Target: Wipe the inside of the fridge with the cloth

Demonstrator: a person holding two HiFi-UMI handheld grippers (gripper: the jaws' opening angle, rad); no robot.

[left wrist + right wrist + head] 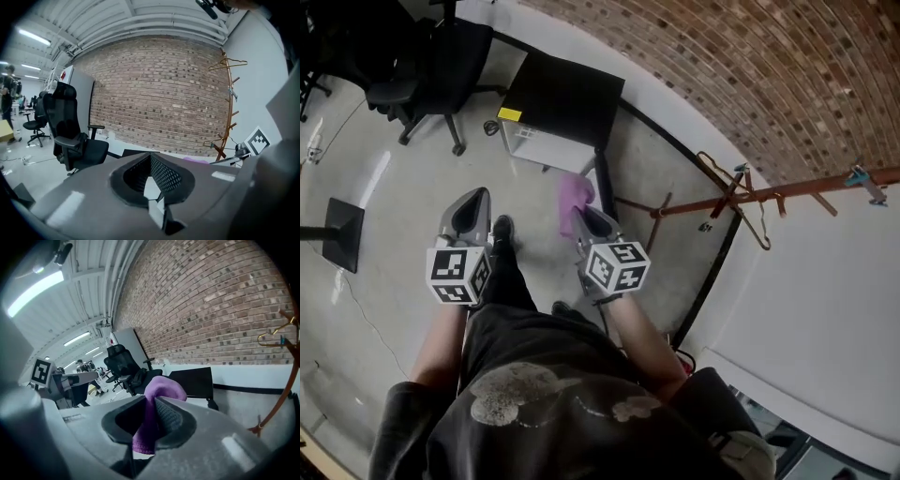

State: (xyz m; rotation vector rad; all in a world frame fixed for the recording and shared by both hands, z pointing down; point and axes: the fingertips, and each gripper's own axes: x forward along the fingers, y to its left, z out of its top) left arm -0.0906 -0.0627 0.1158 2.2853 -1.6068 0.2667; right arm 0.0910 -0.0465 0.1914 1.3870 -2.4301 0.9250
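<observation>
Cloth (577, 196) before fridge (565, 96), chair (448, 58) left of fridge

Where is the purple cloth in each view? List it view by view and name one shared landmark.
Head view: purple cloth just above centre, held by the right gripper.
Left gripper view: a thin sliver of purple cloth right of centre, low.
Right gripper view: purple cloth at centre, pinched between the jaws.
Shared landmark: the brick wall, in all three.
</observation>
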